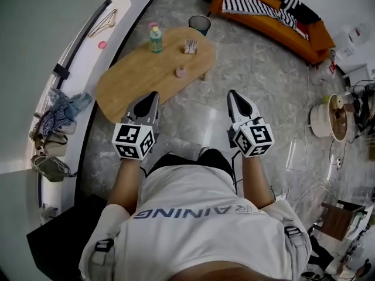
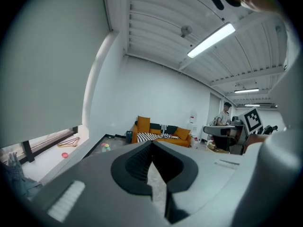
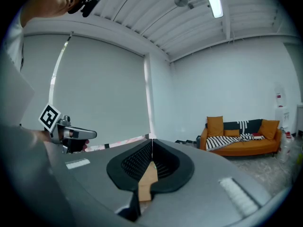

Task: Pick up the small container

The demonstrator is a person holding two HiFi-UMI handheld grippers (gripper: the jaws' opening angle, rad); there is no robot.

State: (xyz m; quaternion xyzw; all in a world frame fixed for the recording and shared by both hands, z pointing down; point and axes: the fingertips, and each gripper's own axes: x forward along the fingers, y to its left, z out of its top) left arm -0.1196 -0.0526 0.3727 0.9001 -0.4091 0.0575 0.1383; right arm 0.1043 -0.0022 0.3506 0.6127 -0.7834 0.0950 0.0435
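Grey marbled floor lies between me and the low oval wooden counter [image 1: 140,75], which is well ahead of both tongs, so the task has not really begun. The small pink container [image 1: 180,71], which I take to be the thing to pick up, sits on the counter near the rim on my side, apart from everything else. My left tongs [image 1: 153,96] are pressed together with nothing in them, and so are my right tongs [image 1: 233,93]. That is the first risk: if I arrive with the tips closed, I would poke the container instead of straddling it. Light and close to the rim as it looks, it could skid off onto the floor. I could also go for the wrong thing, since the small patterned box [image 1: 190,46] further back might pass for a container too. A careless reach over the counter might tip the tall green plastic bottle with a pink cap [image 1: 156,40]. By my count there are two tongs, one counter, one pink container, one patterned box, one bottle, one dark teal waste bin [image 1: 200,24] and one orange sofa [image 1: 319,35].
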